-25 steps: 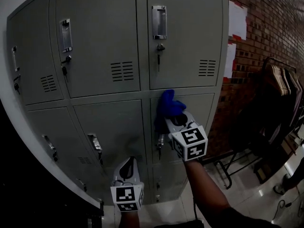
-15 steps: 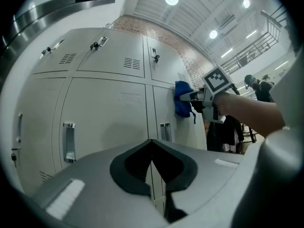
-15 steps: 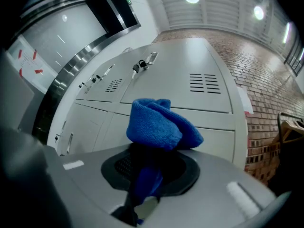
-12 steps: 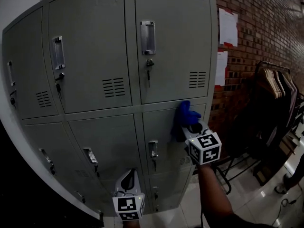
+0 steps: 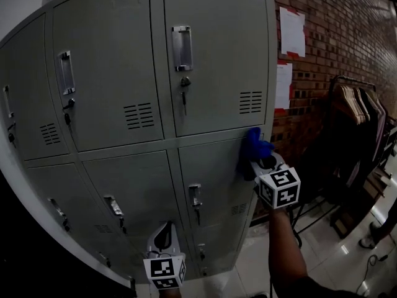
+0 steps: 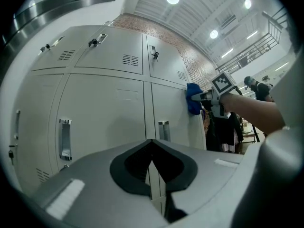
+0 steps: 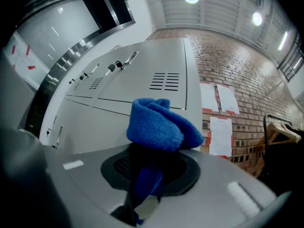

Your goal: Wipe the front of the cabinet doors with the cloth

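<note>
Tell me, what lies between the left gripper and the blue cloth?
In the head view, a door handle lies between the left gripper and the blue cloth, on the grey cabinet door.

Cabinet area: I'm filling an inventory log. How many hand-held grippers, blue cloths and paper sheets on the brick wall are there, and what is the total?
hand-held grippers: 2, the left hand-held gripper and the right hand-held gripper
blue cloth: 1
paper sheets: 3
total: 6
</note>
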{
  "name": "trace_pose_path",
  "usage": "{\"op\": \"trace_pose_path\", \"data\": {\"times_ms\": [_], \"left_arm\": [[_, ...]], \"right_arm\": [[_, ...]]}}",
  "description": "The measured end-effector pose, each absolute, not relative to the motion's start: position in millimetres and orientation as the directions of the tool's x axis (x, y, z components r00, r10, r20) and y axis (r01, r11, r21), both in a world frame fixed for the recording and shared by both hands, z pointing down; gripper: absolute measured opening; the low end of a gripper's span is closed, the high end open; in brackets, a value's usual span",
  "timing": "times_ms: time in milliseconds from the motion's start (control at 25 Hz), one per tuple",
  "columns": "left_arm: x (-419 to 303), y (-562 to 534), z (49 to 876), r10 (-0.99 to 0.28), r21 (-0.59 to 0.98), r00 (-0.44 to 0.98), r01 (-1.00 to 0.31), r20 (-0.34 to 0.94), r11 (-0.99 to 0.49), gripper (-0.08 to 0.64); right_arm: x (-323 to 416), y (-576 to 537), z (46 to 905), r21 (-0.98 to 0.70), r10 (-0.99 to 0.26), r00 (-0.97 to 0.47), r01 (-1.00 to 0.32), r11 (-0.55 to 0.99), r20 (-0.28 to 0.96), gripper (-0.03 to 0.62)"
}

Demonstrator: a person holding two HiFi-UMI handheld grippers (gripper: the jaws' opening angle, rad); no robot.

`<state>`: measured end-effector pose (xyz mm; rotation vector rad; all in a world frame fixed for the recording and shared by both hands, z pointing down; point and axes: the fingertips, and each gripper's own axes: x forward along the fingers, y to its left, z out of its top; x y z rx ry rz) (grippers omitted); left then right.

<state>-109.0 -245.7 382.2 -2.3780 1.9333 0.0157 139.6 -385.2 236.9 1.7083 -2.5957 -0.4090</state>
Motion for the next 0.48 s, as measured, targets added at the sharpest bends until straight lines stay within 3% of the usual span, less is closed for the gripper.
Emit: {"op": "trace_pose_path", "data": {"times_ms": [480], "left_arm": [[-94.8, -250.8, 383.4, -0.972, -0.056, 0.229, -0.972, -0.046, -0.227, 0.015]], "right_arm": [[167.2, -389.0, 233.7, 0.251, -0.925, -0.351, -0.917, 0.309, -0.145, 0.092]]}}
